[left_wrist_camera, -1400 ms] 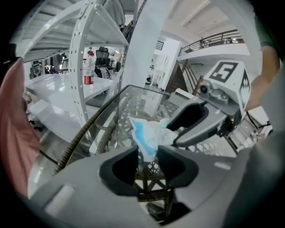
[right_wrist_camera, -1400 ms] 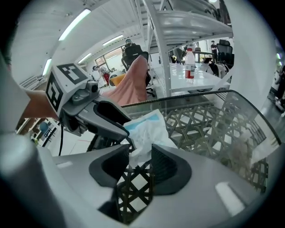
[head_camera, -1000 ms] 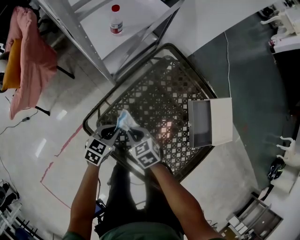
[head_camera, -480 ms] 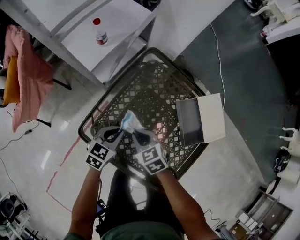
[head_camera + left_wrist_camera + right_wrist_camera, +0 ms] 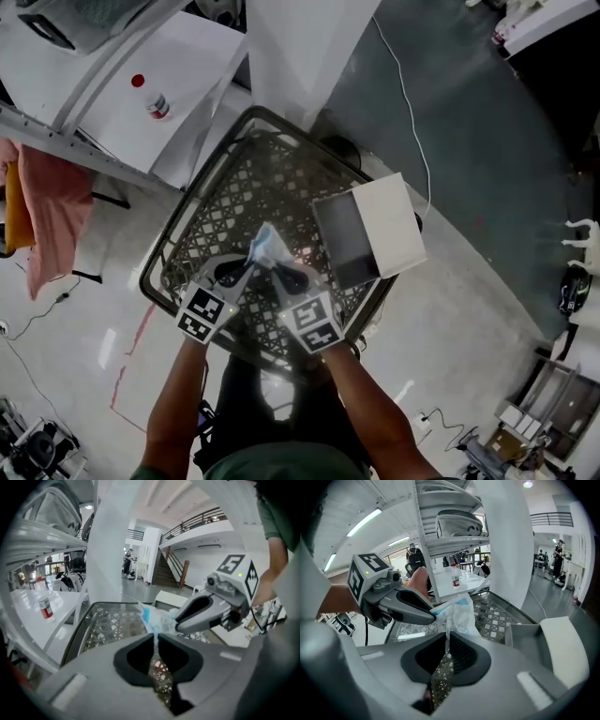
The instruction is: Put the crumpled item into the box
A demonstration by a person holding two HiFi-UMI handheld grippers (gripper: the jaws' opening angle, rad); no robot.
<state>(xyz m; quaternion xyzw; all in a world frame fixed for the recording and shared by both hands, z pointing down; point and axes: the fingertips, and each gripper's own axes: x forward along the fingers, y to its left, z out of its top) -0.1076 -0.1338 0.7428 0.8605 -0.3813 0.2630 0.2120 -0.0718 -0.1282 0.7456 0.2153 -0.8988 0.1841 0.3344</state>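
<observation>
The crumpled item point(image 5: 266, 247) is a pale blue and white wad held in the air over the black lattice table point(image 5: 228, 184). My left gripper point(image 5: 251, 266) and right gripper point(image 5: 278, 269) meet at it, and each is shut on a lower edge of it. In the left gripper view the wad point(image 5: 157, 617) rises from the closed jaws of the left gripper point(image 5: 156, 637), with the right gripper point(image 5: 180, 623) pinching it from the right. The right gripper view shows the same wad point(image 5: 458, 614) above the right gripper point(image 5: 446, 638). The open white box point(image 5: 386, 220) lies on the table's right part.
A white shelf unit carrying a red-capped bottle point(image 5: 156, 101) stands beyond the table at the upper left. Pink cloth point(image 5: 52, 214) hangs over a chair at the left. A cable point(image 5: 409, 122) runs across the dark floor behind the box.
Both grippers have risen together with the crumpled item and carried it to the right, closer to the box. Their grip on it looks the same.
</observation>
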